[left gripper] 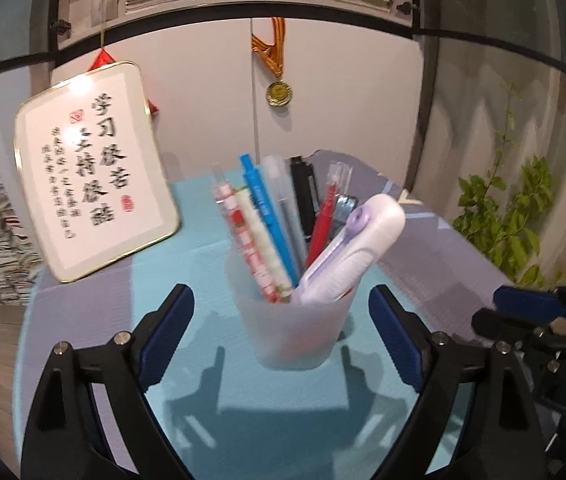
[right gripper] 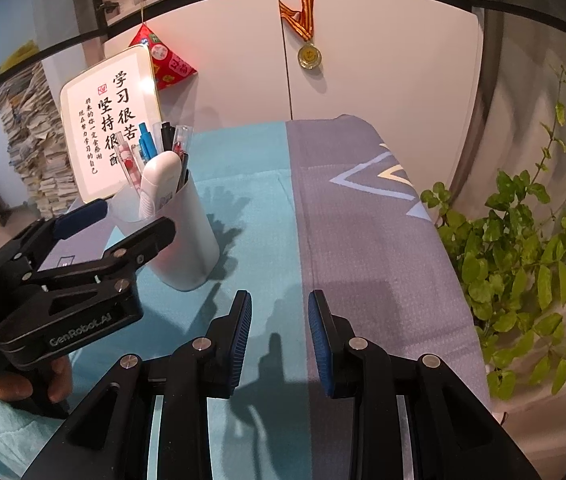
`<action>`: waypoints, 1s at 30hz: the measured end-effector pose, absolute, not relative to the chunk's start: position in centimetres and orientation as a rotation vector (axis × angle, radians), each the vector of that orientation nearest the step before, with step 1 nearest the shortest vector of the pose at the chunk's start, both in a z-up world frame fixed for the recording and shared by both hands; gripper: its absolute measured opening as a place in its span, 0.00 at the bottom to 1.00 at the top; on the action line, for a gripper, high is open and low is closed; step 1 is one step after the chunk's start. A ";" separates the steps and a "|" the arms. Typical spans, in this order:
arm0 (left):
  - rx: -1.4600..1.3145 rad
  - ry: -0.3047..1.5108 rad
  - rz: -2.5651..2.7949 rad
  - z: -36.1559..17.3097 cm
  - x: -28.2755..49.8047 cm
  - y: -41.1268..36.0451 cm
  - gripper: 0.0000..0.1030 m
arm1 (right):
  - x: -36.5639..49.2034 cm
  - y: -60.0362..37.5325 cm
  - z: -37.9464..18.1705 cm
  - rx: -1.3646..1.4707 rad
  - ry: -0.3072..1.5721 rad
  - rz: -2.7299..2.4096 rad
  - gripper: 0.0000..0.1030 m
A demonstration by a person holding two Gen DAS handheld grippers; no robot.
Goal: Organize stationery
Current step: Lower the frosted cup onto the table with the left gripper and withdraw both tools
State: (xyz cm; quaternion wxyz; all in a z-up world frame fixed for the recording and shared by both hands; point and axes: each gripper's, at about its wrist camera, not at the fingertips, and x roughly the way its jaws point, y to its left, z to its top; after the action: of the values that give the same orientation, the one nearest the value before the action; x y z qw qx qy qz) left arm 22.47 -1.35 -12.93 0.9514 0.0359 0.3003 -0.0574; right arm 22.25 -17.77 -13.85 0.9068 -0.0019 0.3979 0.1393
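Note:
A translucent cup [left gripper: 295, 332] stands on the teal cloth and holds several pens [left gripper: 259, 208] and a fat white-and-lavender tool [left gripper: 355, 248] that leans to the right. My left gripper [left gripper: 283, 320] is open, one blue-padded finger on each side of the cup with a gap at both sides. From the right wrist view the same cup [right gripper: 191, 240] is at the left, with the left gripper [right gripper: 127, 216] at its rim. My right gripper [right gripper: 281, 320] hangs open over the cloth, its pads a narrow gap apart with nothing between them.
A gold-framed calligraphy board [left gripper: 91, 168] leans behind the cup on the left. A medal [left gripper: 279, 92] hangs on the cupboard door. A leafy plant [right gripper: 523, 260] stands past the table's right edge. Paper stacks [right gripper: 31, 140] rise at far left. A hand [right gripper: 23, 384] grips the left tool.

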 end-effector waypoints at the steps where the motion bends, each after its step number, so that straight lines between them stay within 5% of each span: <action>1: 0.092 0.608 -0.098 -12.5 21.9 -1.3 0.86 | 22.1 -17.7 -13.8 -0.006 0.819 0.288 0.28; 7: 0.099 0.548 -0.046 -9.6 18.4 -0.5 0.99 | 21.2 -17.2 -12.1 -0.016 0.779 0.290 0.28; 21: -0.020 0.513 -0.053 -5.0 10.5 0.3 0.99 | 13.9 -15.7 -6.1 -0.074 0.652 0.255 0.29; 24: -0.021 0.494 -0.055 -4.2 8.5 -0.1 0.99 | 11.7 -16.0 -4.4 -0.073 0.609 0.229 0.53; 30: 0.003 0.435 -0.039 -2.3 4.7 -0.6 0.99 | 7.5 -17.0 -1.2 -0.035 0.514 0.192 0.65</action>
State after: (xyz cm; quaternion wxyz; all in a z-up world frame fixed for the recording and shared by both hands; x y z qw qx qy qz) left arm 4.68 -0.62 -2.34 0.9763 0.0013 0.2156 -0.0191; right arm 7.55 -16.99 -1.21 0.9624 -0.0171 0.2540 0.0949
